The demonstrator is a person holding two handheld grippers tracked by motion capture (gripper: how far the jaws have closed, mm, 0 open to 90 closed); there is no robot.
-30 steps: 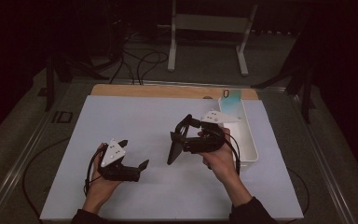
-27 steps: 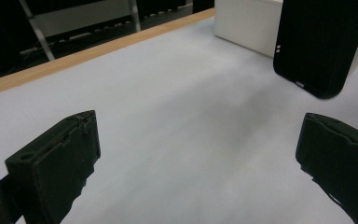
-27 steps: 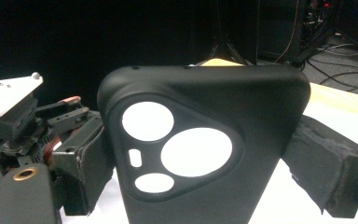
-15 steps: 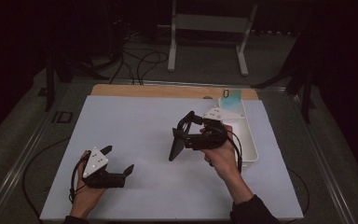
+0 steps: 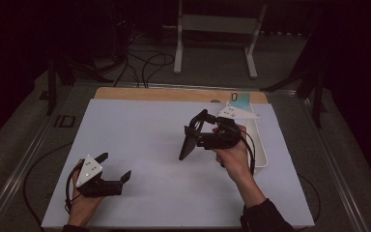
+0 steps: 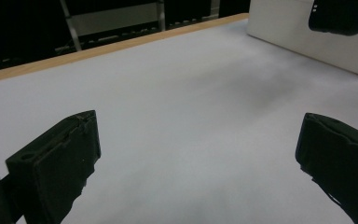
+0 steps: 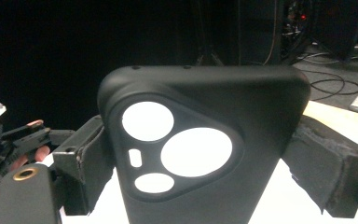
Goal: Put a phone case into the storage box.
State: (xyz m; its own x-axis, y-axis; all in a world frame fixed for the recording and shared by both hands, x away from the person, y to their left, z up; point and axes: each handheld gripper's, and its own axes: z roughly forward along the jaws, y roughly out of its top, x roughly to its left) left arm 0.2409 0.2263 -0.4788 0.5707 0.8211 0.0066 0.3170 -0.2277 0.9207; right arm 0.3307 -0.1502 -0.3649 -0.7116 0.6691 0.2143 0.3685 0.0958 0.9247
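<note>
Right gripper view: right gripper fingers clamp black phone case; left gripper fingers spread wide, empty.

A white-topped table with a wooden far edge stands on grey floor; a white frame stand and cables sit beyond in darkness.

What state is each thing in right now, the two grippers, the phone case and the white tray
Left gripper: open, holding nothing, low over the table.
Right gripper: shut on the phone case, raised above the table.
Phone case: black, held upright between the jaws, camera cutouts unfilled.
White tray: at the table's right edge, contents hidden.
</note>
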